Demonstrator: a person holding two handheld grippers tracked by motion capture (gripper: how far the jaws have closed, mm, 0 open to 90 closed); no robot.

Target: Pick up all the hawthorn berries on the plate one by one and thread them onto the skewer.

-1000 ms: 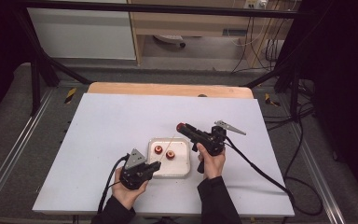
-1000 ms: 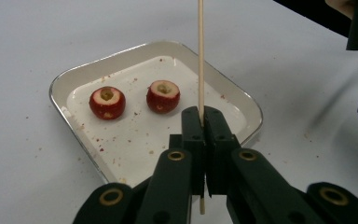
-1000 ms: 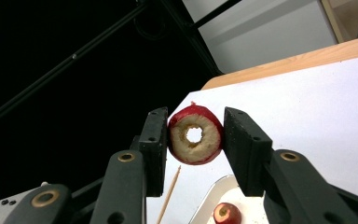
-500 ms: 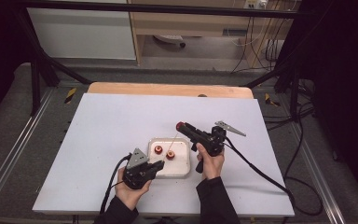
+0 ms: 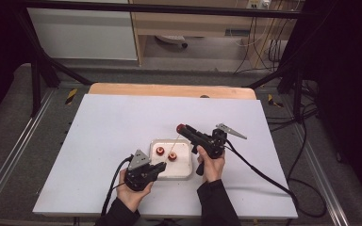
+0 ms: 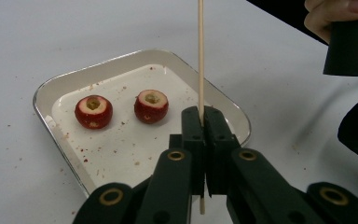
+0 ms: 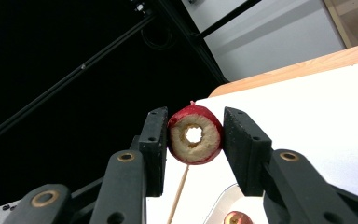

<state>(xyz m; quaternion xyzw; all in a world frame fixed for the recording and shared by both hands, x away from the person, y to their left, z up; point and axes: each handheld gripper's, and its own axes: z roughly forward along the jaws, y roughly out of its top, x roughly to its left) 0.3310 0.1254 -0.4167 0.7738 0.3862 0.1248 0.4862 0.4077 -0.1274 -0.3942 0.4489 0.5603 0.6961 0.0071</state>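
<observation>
My left gripper [image 6: 204, 116] is shut on a thin wooden skewer [image 6: 200, 46] and holds it upright at the near edge of a white metal tray [image 6: 42, 93]. In the tray lie two cored red fruits [image 6: 93, 111] [image 6: 151, 106], cut side up. My right gripper [image 7: 194, 120] is raised above the tray and shut on a third cored red fruit [image 7: 196, 140], with daylight showing through its hole. The skewer [image 7: 179, 191] runs up behind that fruit, not through the hole. In the high view the right gripper [image 5: 185, 130] hovers over the skewer's top [image 5: 176, 141], and the left gripper [image 5: 162, 165] sits at the tray [image 5: 184, 175].
The white tabletop [image 5: 108, 127] is bare to the left and behind the tray. A wooden strip [image 5: 169, 90] marks the far edge. The right gripper's cable [image 5: 259, 172] trails off to the right. Red crumbs dot the tray and the table beside it.
The left gripper with the skewer has edged slightly right towards the tray. The right gripper with its fruit has stayed nearly still.
</observation>
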